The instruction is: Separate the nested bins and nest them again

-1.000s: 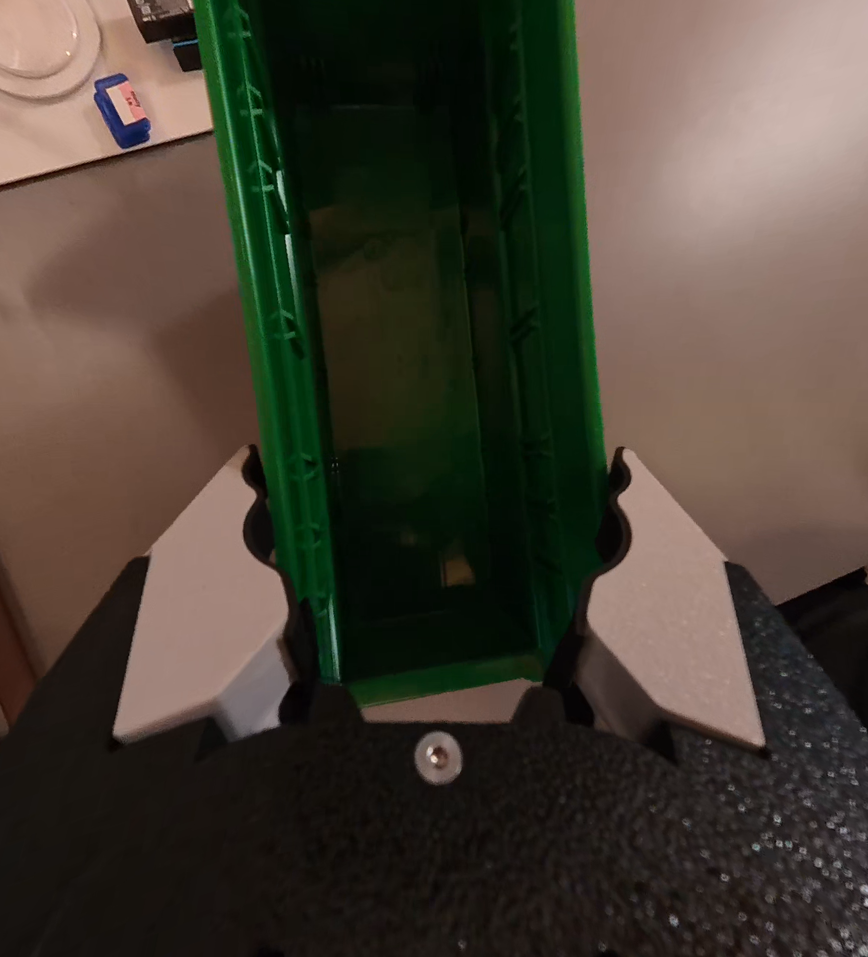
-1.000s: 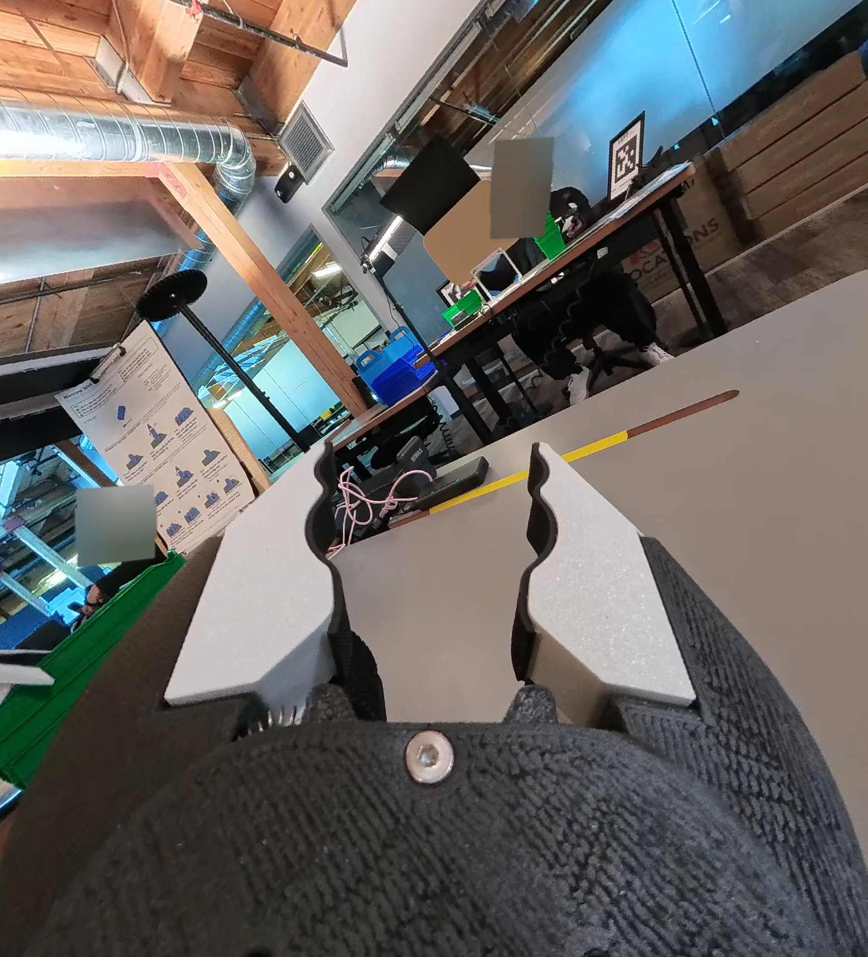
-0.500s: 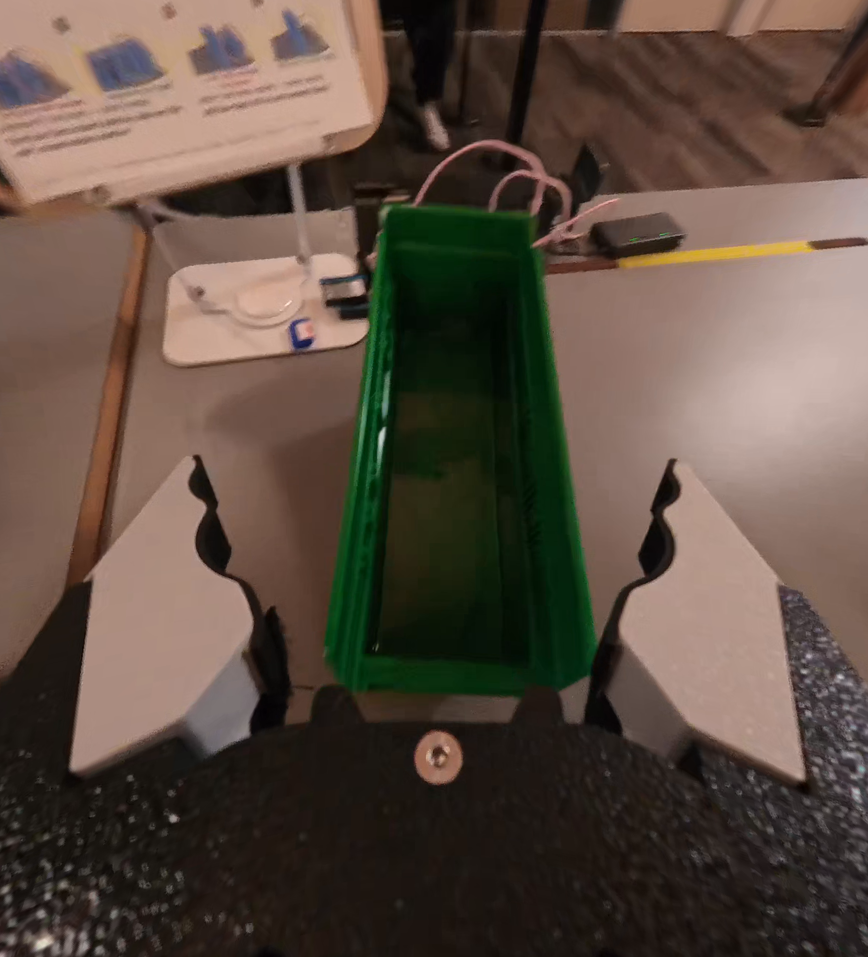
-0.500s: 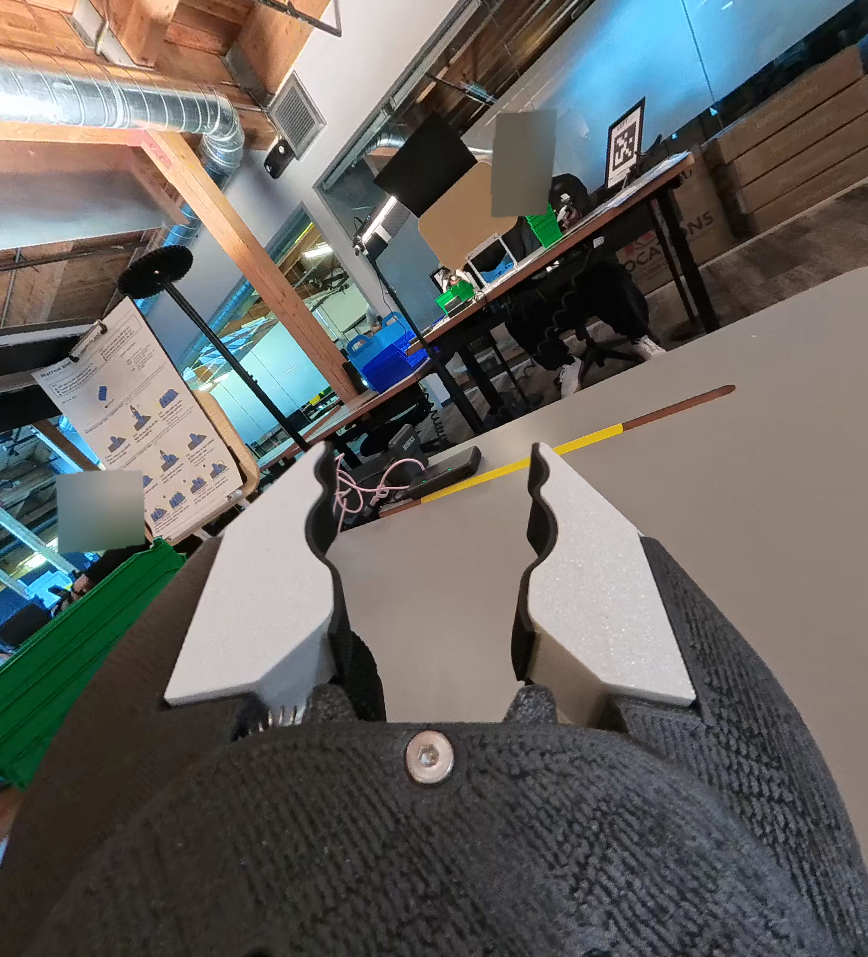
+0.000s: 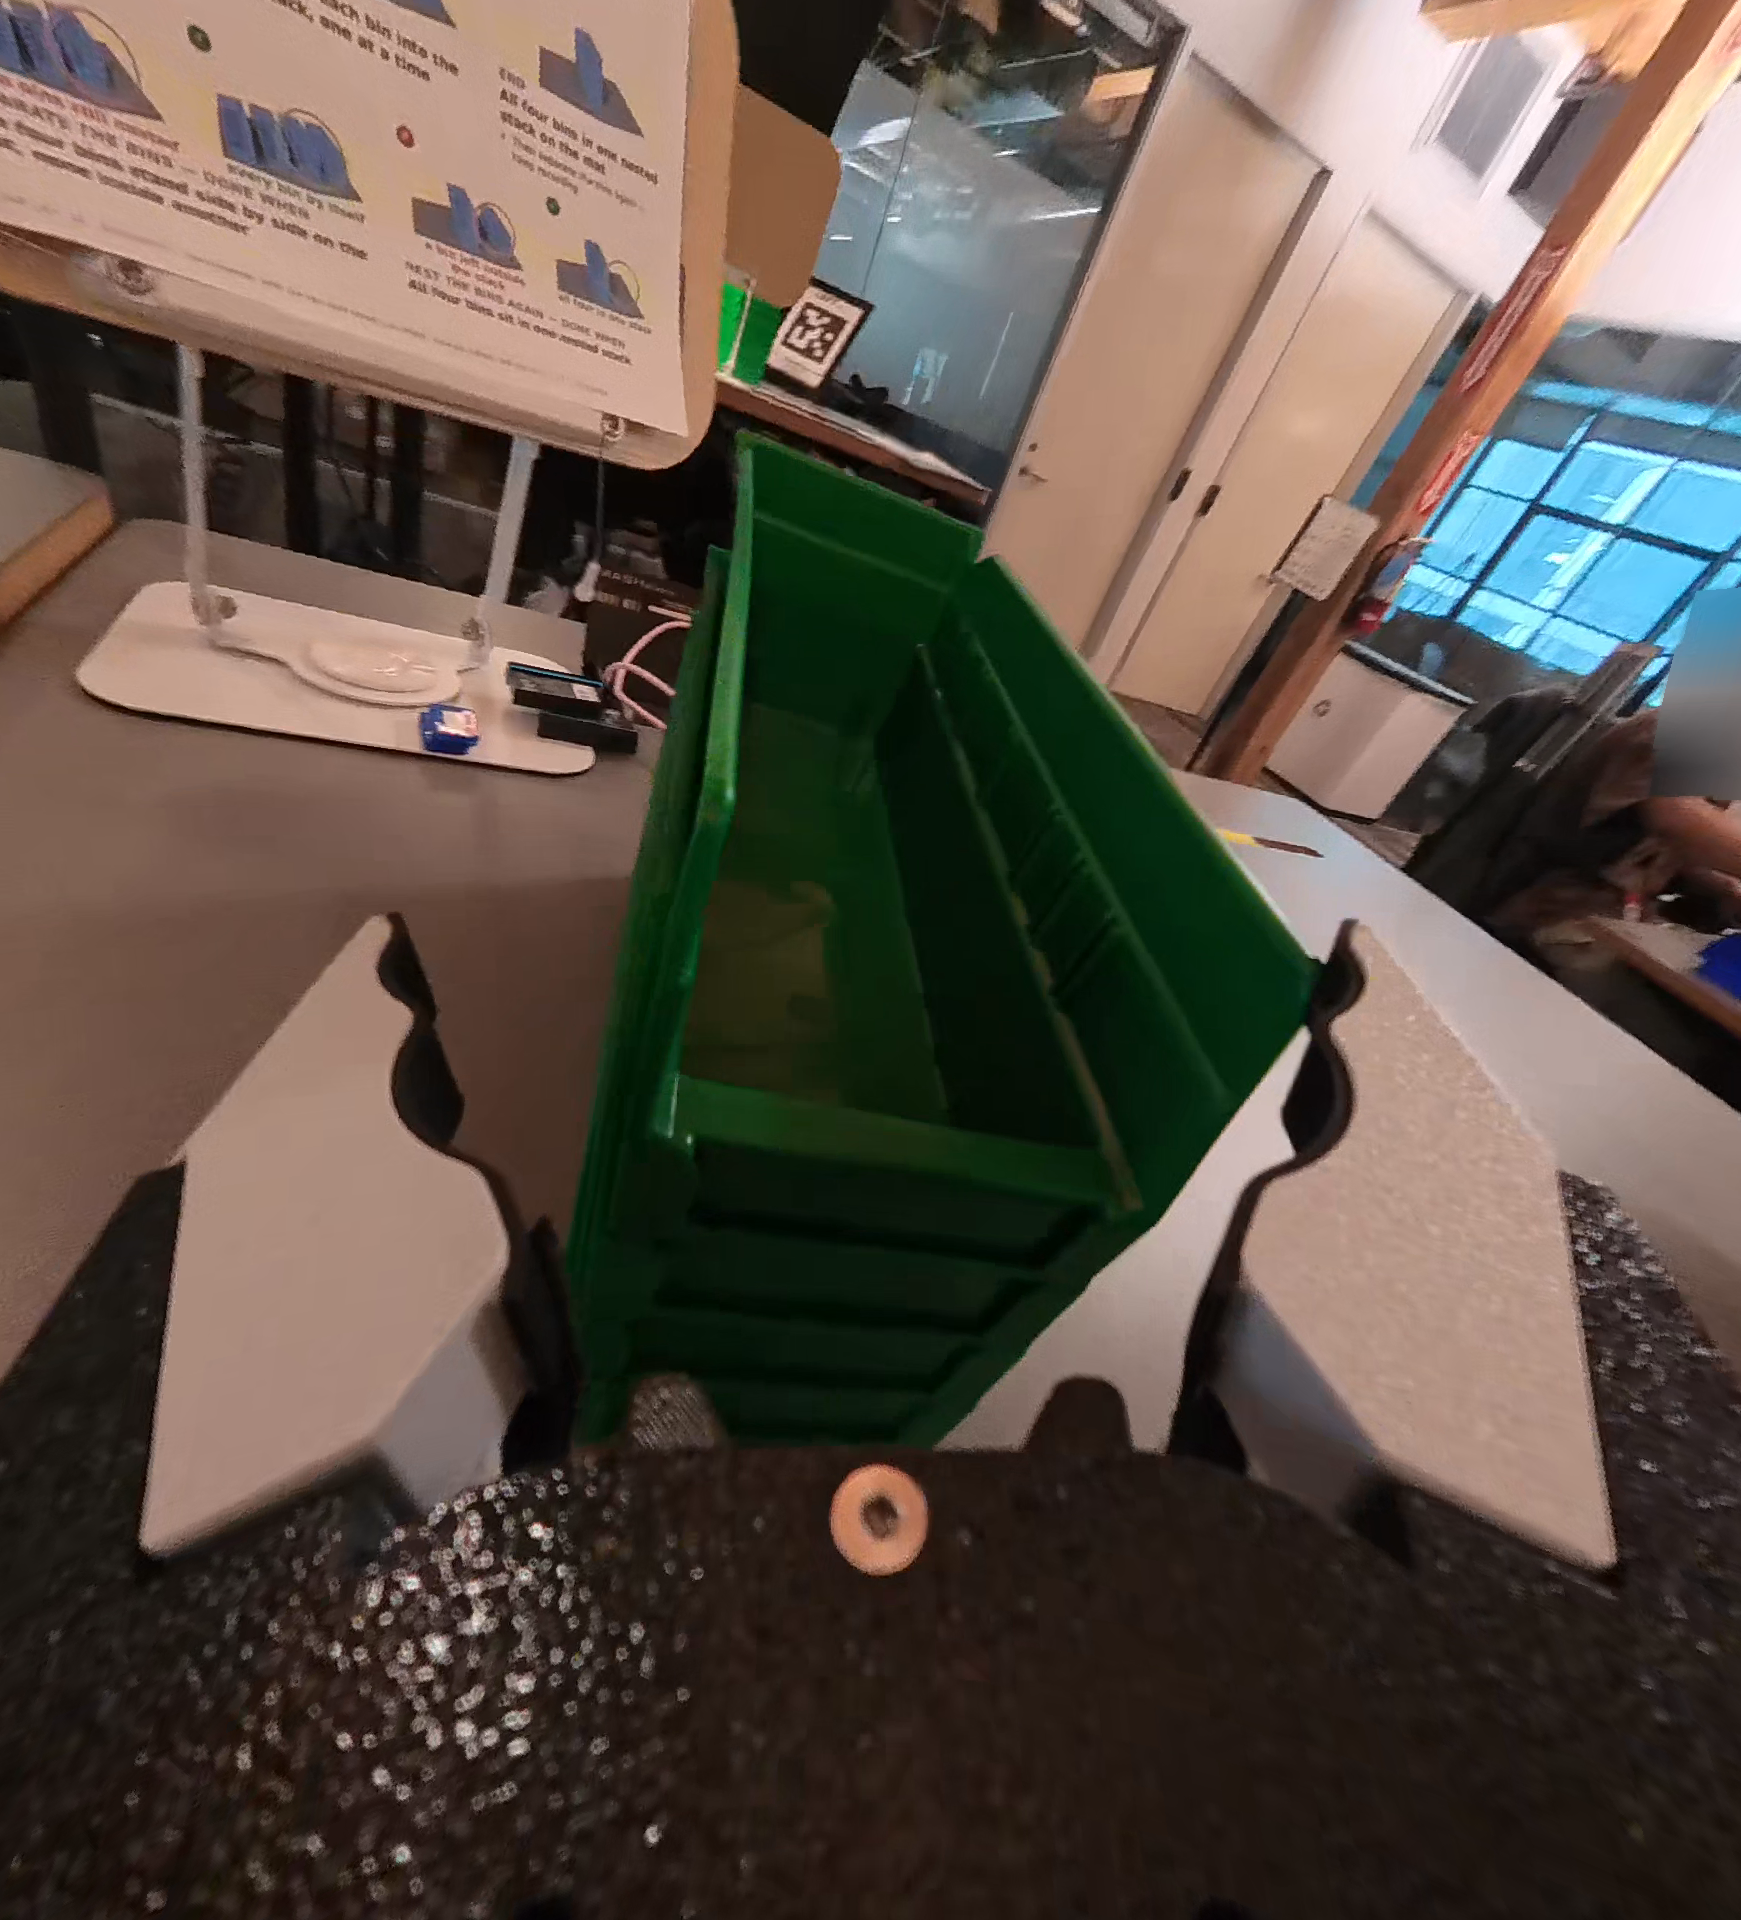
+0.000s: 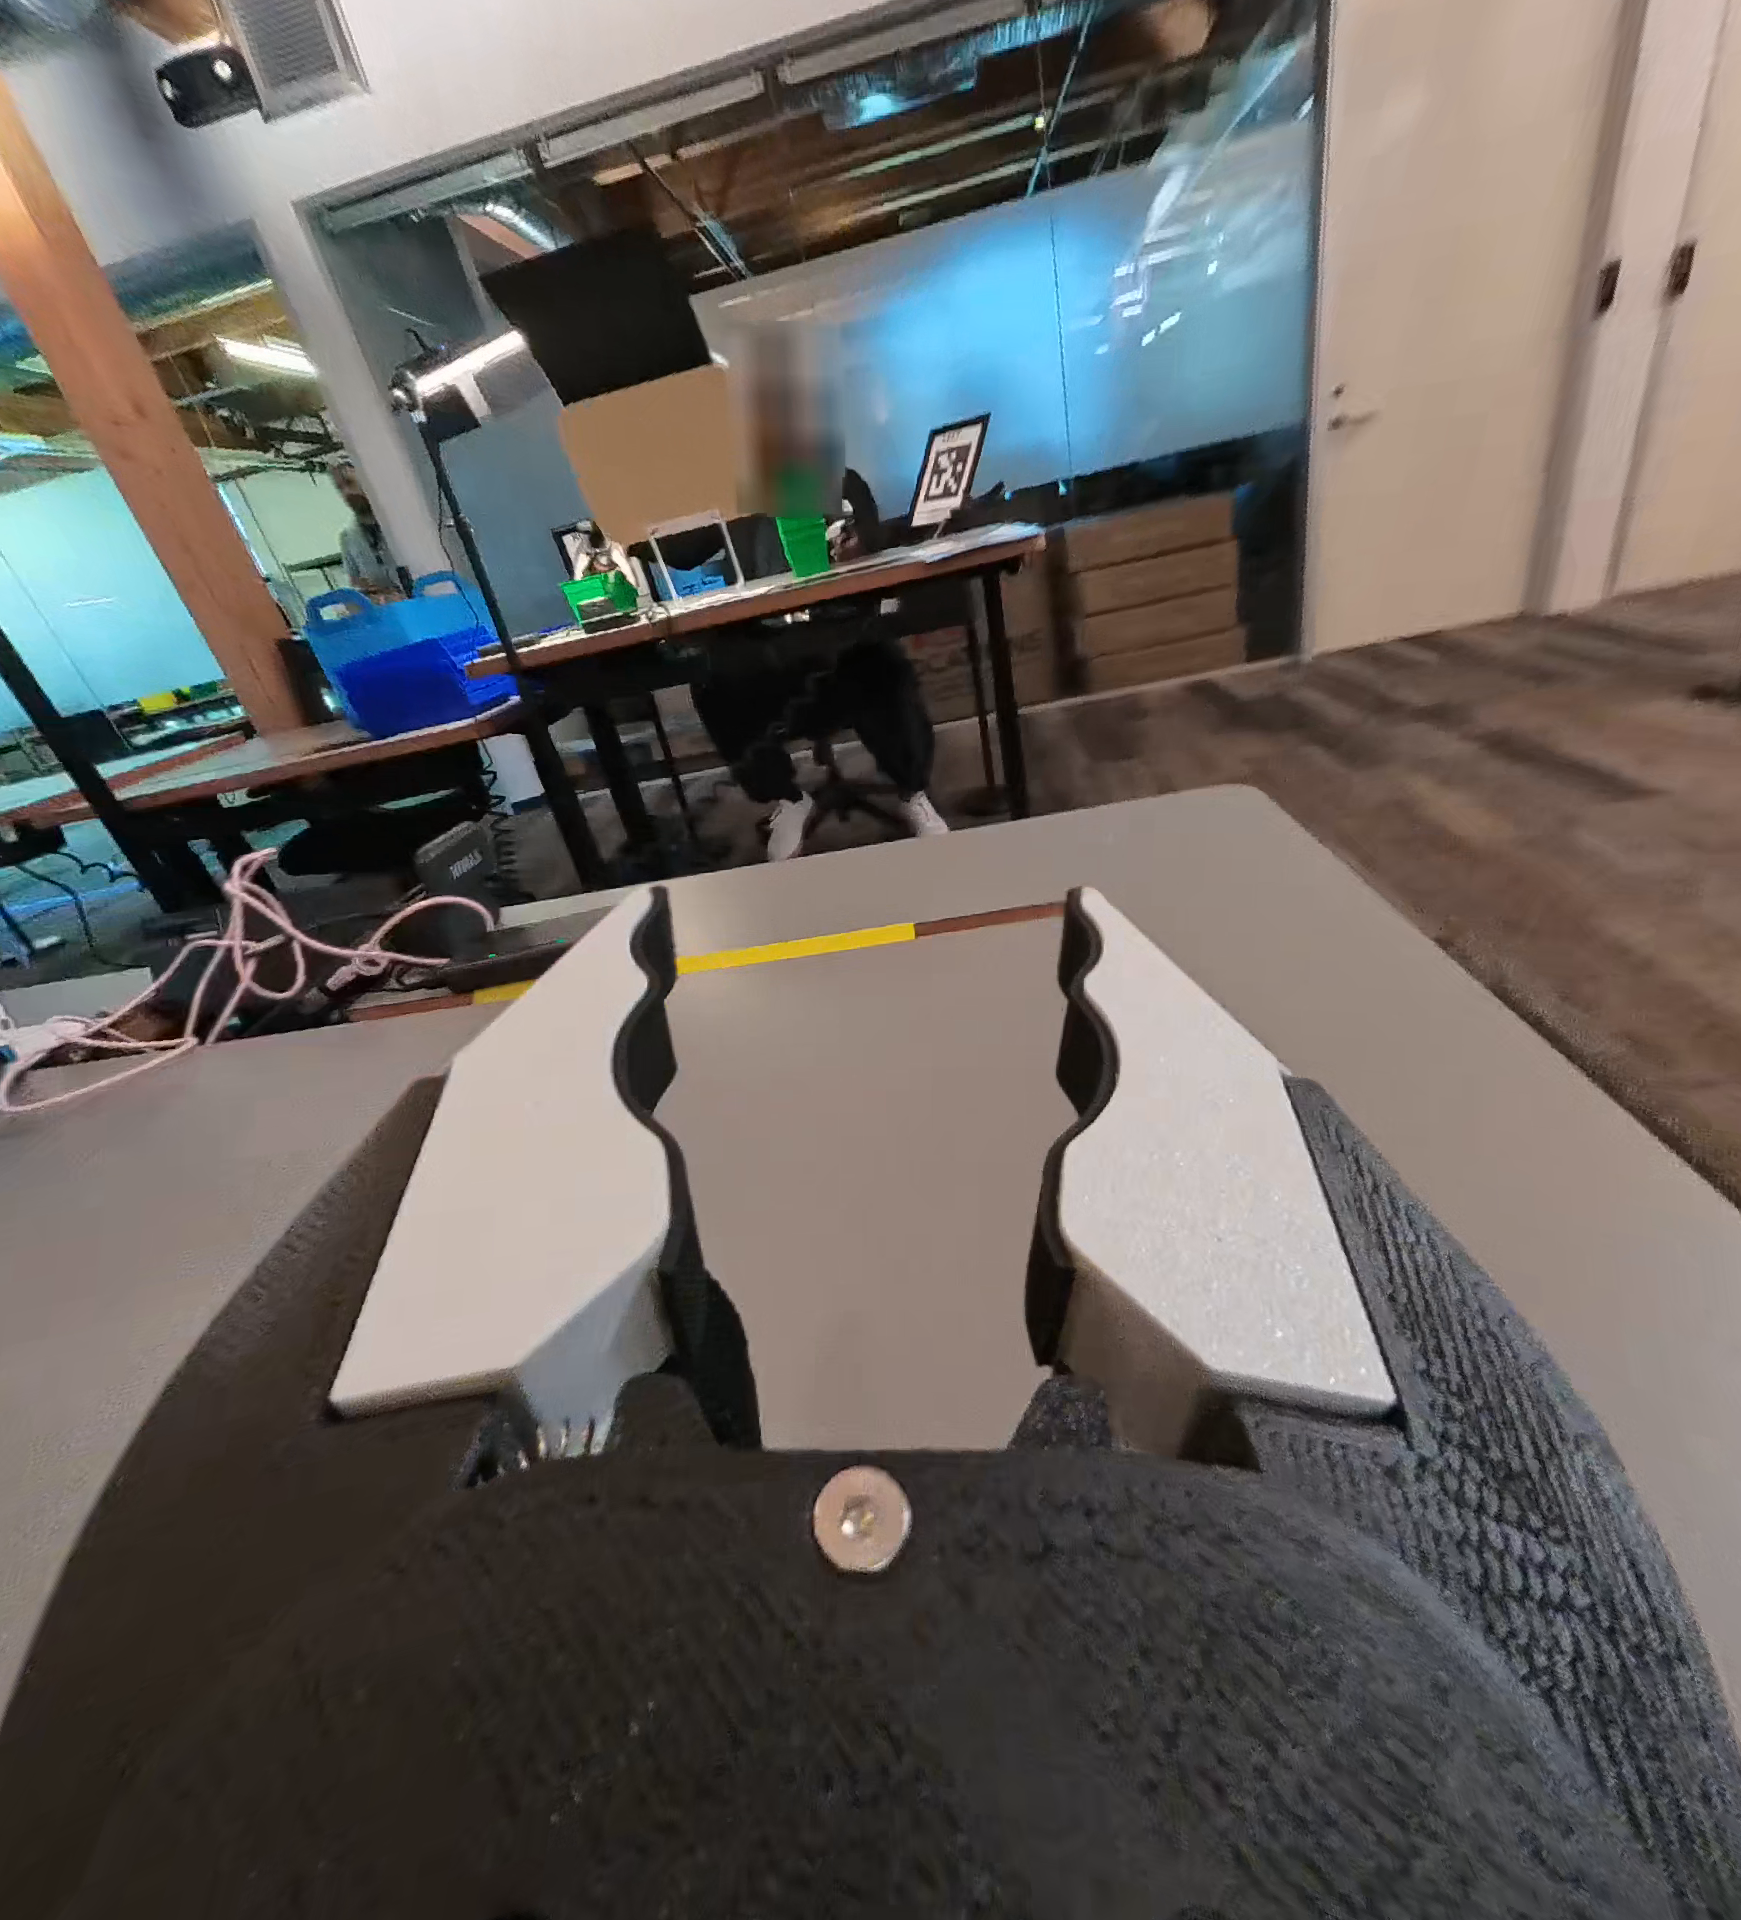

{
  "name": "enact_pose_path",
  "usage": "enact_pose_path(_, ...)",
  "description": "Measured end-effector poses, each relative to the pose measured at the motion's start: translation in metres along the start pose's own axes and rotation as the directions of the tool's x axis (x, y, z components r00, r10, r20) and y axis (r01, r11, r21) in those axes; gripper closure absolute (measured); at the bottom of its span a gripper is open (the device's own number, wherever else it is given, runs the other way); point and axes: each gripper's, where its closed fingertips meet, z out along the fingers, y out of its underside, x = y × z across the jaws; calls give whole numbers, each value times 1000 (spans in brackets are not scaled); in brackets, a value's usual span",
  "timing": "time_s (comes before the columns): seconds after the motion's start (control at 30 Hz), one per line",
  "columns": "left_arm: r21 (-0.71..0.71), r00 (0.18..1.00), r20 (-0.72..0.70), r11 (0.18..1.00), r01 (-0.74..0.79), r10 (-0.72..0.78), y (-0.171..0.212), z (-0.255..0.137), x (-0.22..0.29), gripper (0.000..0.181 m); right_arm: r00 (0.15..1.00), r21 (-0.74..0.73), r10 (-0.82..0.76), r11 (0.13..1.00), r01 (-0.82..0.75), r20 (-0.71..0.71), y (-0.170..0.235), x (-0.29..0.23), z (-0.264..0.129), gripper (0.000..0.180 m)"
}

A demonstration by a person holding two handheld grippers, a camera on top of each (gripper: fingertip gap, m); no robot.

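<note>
the grey bench [image 5: 222, 883] carries the green bins [image 5: 845, 935], long, narrow and glossy, nested so stepped rims show at the near end. the left tool [image 5: 866, 1039] is spread wide around them, the right tool [image 6: 866, 997] spread over bare bench.

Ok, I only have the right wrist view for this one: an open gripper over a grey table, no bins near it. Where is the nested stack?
Observer: The left wrist view has it. The stack of green bins stands on the grey table, right in front of the left gripper.
Reviewer: Is that gripper holding it?
Observer: No. Its jaws are wide open, with one finger on each side of the stack's near end.
Reviewer: Are the bins separated?
Observer: No. Several front lips sit stepped one inside another, so they are nested.
</note>
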Motion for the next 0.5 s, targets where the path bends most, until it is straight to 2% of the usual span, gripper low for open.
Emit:
enact_pose_path(0.13, -55, 996, -90, 998, 25, -30, 15, -1, 2, 21, 999, 64, -36, 997, 35, 14, -6, -11, -4, 106)
enact_pose_path(0.2, -100, 980, -188, 994, 53, -71, 28, -1, 16, 23, 998, 79, -59, 995, 58, 19, -8, -17, -5, 106)
enact_pose_path(0.3, -77, 974, -220, 996, 36, -52, 37, -5, 28, 22, 996, 94, -69, 994, 64, 49, -13, -38, -6, 106)
enact_pose_path(0.4, -46, 953, -294, 997, 56, -67, 43, -14, 51, 24, 986, 88, 13, 996, -29, 169, -12, -92, -6, 106)
enact_pose_path(0.5, -29, 912, -396, 994, 108, -110, 49, -21, 72, 31, 931, 3, 54, 998, -58, 361, -6, -180, 1, 106)
